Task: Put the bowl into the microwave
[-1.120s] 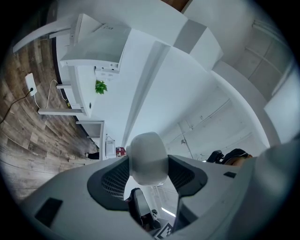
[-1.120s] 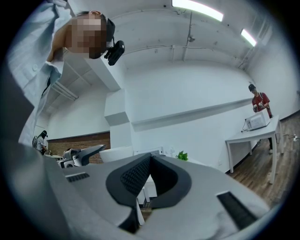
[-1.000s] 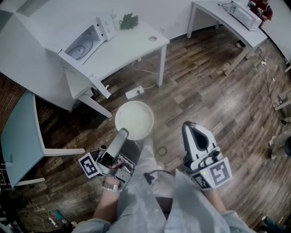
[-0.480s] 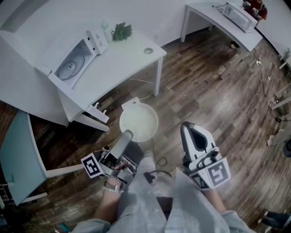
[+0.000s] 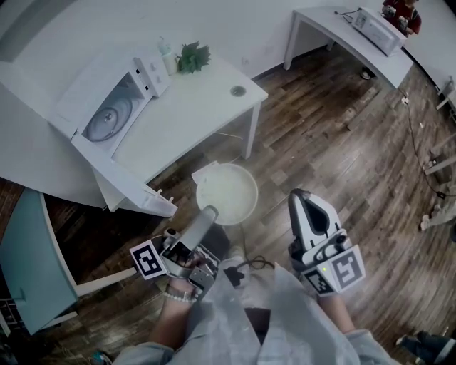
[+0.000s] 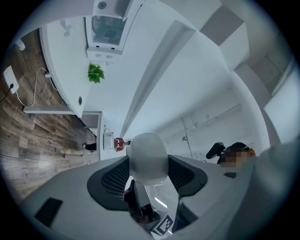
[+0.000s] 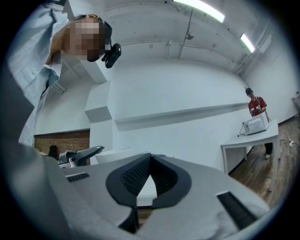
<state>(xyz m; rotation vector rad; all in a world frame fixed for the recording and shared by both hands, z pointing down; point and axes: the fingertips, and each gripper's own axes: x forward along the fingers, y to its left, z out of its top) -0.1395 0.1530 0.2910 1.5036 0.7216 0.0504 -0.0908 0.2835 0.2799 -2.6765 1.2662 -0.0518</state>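
1. In the head view the left gripper (image 5: 209,212), lower centre, has its tip covered by the bowl (image 5: 228,192). The left gripper view shows its jaws clamped on the bowl's rim, a white bulge between the pads (image 6: 110,183).
2. The bowl hangs over the floor (image 5: 342,142) just below the table (image 5: 192,107), well apart from the microwave (image 5: 114,107) at upper left.
3. The right gripper (image 5: 299,194), lower right, has its jaws pressed together with nothing between them.
4. A white power strip (image 5: 201,172) is half hidden behind the bowl's upper left edge.
5. The microwave's door is open. A round plate shows inside, and the rest of the inside is hard to make out.
6. The white table also bears a plant (image 5: 191,57), a bottle (image 5: 167,55) and a small round thing (image 5: 238,90) too small to name.
7. The floor is dark wood planks and the walls are white.
8. At upper right a second table (image 5: 342,28) holds a white box (image 5: 376,23). Behind it a person (image 5: 402,8) in red is cut off by the frame's edge.
9. A teal panel (image 5: 28,264) runs off the left edge.
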